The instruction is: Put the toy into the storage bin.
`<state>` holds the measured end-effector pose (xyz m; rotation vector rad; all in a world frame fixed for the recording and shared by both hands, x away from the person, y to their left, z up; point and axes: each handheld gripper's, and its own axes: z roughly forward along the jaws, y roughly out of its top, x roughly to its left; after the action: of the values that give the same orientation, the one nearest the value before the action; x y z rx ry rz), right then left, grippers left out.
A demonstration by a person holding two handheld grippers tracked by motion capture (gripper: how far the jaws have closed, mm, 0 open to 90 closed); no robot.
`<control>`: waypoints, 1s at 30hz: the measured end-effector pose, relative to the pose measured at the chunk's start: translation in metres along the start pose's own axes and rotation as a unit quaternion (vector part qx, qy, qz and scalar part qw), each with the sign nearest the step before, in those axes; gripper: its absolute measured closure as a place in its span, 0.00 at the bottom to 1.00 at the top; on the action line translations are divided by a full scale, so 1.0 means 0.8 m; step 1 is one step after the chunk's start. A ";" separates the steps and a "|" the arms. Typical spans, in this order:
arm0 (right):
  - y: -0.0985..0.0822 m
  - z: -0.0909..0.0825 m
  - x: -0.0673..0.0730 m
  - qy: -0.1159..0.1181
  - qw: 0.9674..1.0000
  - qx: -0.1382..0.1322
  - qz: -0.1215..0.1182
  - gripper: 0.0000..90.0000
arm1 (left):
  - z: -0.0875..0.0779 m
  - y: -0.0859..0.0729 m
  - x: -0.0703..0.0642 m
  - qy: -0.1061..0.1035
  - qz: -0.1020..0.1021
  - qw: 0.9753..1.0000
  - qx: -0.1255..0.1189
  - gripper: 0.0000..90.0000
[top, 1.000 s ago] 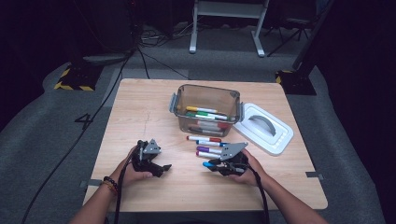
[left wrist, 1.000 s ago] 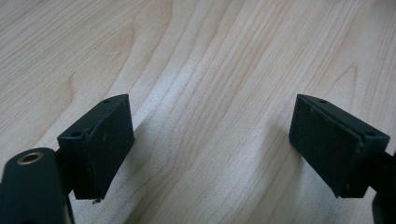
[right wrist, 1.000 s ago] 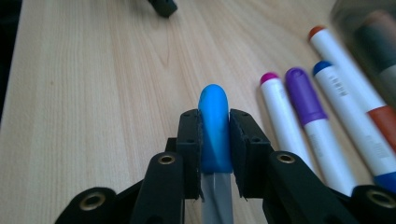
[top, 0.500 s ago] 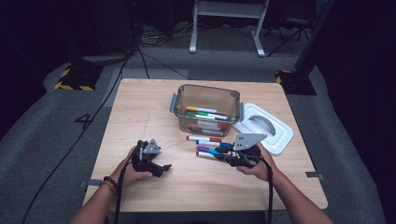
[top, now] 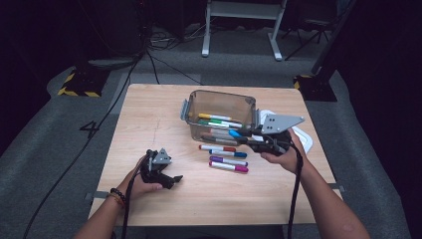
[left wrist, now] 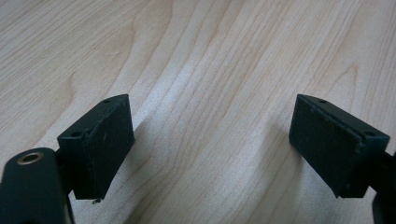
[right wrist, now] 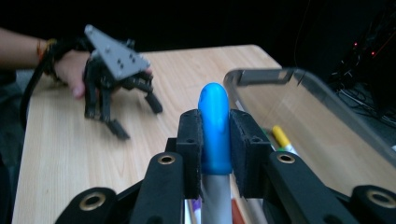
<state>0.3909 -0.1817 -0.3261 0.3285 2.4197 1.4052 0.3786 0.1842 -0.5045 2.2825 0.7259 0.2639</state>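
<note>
A single digit, "4" point(top: 89, 129), is marked in black on the grey floor point(top: 59, 149) to the left of the table in the high view; it is the one sign that can be read, and the markers carry no print clear enough to make out

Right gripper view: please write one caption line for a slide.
Right gripper clamps a blue-capped marker beside the clear bin.
</note>
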 end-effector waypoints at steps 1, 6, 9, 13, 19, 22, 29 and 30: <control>0.005 0.000 -0.004 -0.003 1.000 -0.001 -0.001 0.84 | 0.000 0.000 0.000 0.000 0.000 1.000 0.000 0.16; 0.031 0.003 -0.024 -0.015 1.000 -0.006 -0.004 0.84 | 0.000 0.000 0.000 0.000 0.000 1.000 0.000 0.16; 0.045 0.008 -0.035 -0.018 1.000 -0.006 -0.004 0.84 | 0.000 0.000 0.000 0.000 0.000 1.000 0.000 0.16; 0.058 0.022 -0.046 -0.017 1.000 -0.004 -0.002 0.84 | 0.000 0.000 0.000 -0.001 0.001 1.000 0.000 0.16; 0.067 0.047 -0.062 -0.018 1.000 0.006 0.000 0.84 | 0.000 0.000 0.000 -0.001 0.001 1.000 0.000 0.16; 0.069 0.060 -0.070 -0.018 1.000 0.011 0.004 0.84 | 0.000 0.000 0.000 -0.001 0.001 1.000 0.000 0.16; 0.061 0.101 -0.086 -0.017 0.999 0.048 0.011 0.84 | 0.000 0.000 0.000 -0.002 0.001 1.000 0.000 0.16; 0.060 0.105 -0.087 -0.016 0.999 0.050 0.013 0.84 | 0.001 0.001 0.000 -0.003 0.003 1.000 0.002 0.15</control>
<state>0.4894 -0.1160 -0.3122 0.4049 2.4738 1.2819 0.3793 0.1834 -0.5044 2.2886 0.7183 0.2595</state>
